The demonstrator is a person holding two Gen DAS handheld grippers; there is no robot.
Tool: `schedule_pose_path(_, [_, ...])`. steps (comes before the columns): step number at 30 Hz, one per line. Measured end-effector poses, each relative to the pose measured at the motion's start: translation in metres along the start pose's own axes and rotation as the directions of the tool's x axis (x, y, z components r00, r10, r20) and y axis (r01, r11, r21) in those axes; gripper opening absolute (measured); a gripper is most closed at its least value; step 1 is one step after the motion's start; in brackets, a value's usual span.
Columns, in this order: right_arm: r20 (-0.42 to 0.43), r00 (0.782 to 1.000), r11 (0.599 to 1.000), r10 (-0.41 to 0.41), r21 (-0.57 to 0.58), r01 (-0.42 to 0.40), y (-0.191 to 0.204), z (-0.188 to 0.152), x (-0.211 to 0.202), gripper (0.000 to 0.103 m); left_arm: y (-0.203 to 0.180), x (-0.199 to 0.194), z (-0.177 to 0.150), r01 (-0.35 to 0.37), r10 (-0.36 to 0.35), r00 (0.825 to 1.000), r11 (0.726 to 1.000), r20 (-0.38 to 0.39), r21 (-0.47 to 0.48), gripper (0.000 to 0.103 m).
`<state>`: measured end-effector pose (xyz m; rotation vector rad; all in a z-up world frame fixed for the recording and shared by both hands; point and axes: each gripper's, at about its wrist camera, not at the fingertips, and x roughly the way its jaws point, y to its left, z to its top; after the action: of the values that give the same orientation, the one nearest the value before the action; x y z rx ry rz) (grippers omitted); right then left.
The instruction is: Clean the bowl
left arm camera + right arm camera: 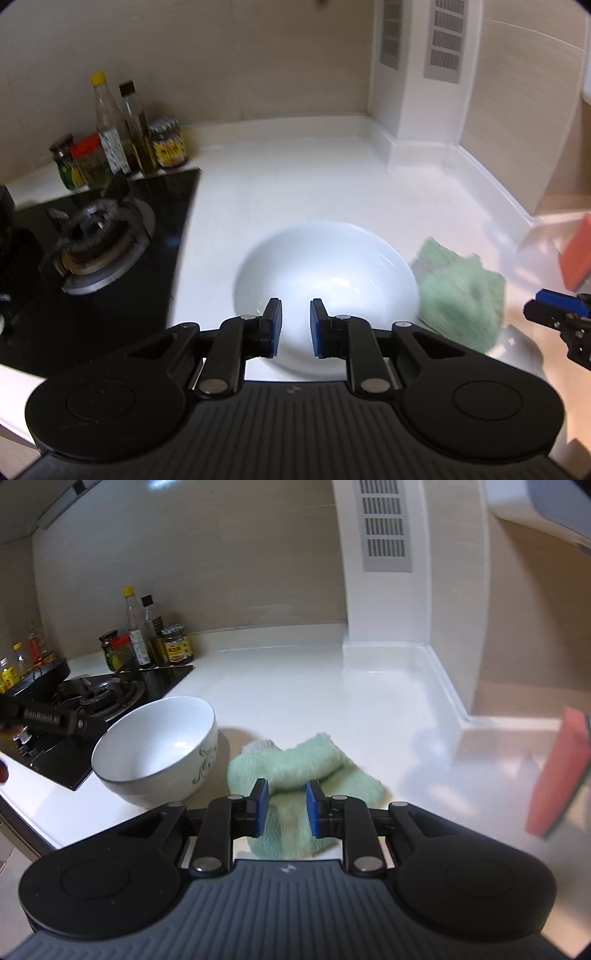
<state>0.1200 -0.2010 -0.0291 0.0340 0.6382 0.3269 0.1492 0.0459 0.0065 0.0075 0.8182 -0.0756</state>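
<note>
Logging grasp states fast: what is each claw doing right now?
Left claw: open, holding nothing, above the white bowl.
Right claw: open, holding nothing, over the green cloth.

A home kitchen: gas hob (pixel 92 243), condiment bottles (pixel 122 144) and white countertop (pixel 288 184) against tiled walls.

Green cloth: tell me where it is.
The green cloth lies crumpled on the white counter just right of the white bowl, under the open right gripper.
</note>
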Motion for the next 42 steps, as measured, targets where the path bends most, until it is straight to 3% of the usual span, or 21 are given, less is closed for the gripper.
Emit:
schedule_pose_path(9, [-0.049,0.993,0.993,-0.104,-0.058,0.102,0.037,-0.015,-0.036,0.018,-0.003,-0.037,-0.059,-0.012,0.011,1.000,0.998,-0.020,-0.058,0.022])
schedule_pose_path(16, [-0.031,0.996,0.990,-0.087,-0.112,0.083,0.050,-0.020,-0.062,0.018,-0.013,-0.064,-0.087,-0.014,0.013,1.000,0.994,-0.012,-0.106,0.022])
schedule_pose_path(23, [0.010,0.999,0.981,-0.048,-0.187,0.049,0.058,-0.025,-0.086,0.018,-0.022,-0.076,-0.091,-0.038,0.043,0.998,0.992,0.040,-0.122,0.022])
schedule_pose_path(42, [0.015,0.998,0.987,-0.054,-0.153,0.056,0.054,-0.031,-0.085,0.018,-0.029,-0.075,-0.090,-0.087,0.091,0.994,0.994,0.060,-0.068,0.022])
